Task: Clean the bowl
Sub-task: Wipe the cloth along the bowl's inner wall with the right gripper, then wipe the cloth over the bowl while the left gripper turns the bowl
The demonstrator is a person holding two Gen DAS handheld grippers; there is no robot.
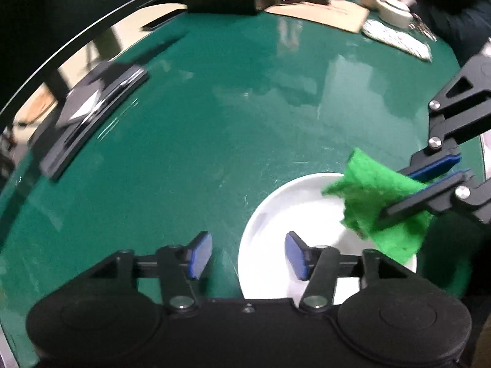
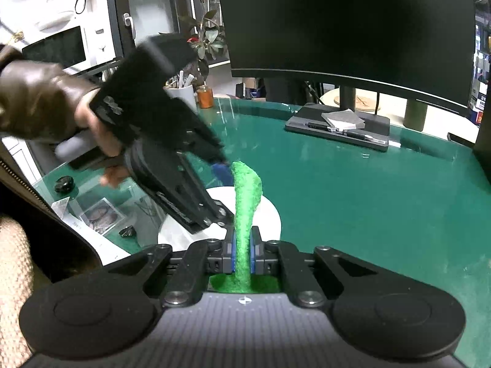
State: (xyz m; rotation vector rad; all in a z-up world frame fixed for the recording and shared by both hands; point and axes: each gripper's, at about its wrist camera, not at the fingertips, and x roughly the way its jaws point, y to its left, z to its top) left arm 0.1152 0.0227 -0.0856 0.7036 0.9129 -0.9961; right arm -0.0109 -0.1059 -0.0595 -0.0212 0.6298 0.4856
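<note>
Resting on the green worktop [image 1: 214,122], the white bowl [image 1: 276,214] is seen near the lower right of the left wrist view; nothing is seen lying in it, though its inside is washed out by glare. A green cloth [image 1: 377,202] is clamped flat between the blue pads of the right tool [image 2: 242,254] and is held over the bowl's far right rim; whether it touches the rim cannot be told. The left tool [image 1: 248,256] is released, its jaws standing apart with nothing gripped, one pad over the bowl and the other over bare worktop just left of it. At the far side, a white cup [image 2: 181,93] holding pens is seen beside an orange jar [image 2: 205,98]. A dark monitor [image 2: 346,27] stands behind a flat black tray [image 2: 337,128] bearing a pen.
</note>
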